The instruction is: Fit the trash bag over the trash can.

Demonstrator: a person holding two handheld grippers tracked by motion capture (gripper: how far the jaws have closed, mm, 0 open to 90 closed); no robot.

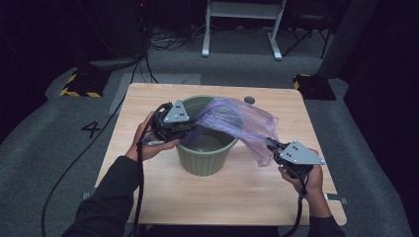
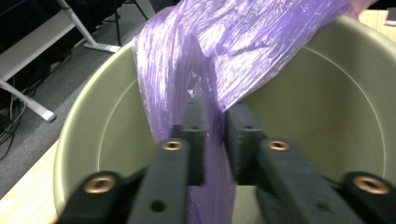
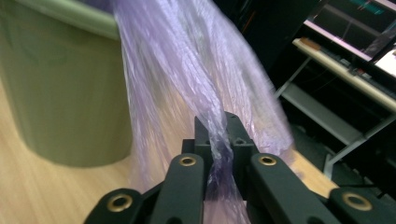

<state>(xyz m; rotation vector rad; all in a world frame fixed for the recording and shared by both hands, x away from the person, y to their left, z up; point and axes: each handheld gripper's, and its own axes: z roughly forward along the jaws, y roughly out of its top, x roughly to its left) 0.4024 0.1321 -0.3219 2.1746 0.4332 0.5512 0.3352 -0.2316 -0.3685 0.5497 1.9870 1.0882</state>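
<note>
- A dark "4" (image 1: 91,129) is marked on the grey floor (image 1: 44,138), left of the table (image 1: 237,192) in the high view.
- Yellow-and-black hazard stripes (image 1: 74,92) edge a dark block on the floor beyond the table's far left corner; they carry no words.
- The screens (image 3: 369,14) at the top right of the right gripper view show coloured marks too blurred to read.
- The bin (image 1: 205,160), the bag (image 1: 237,121) and both grippers carry no readable text.
</note>
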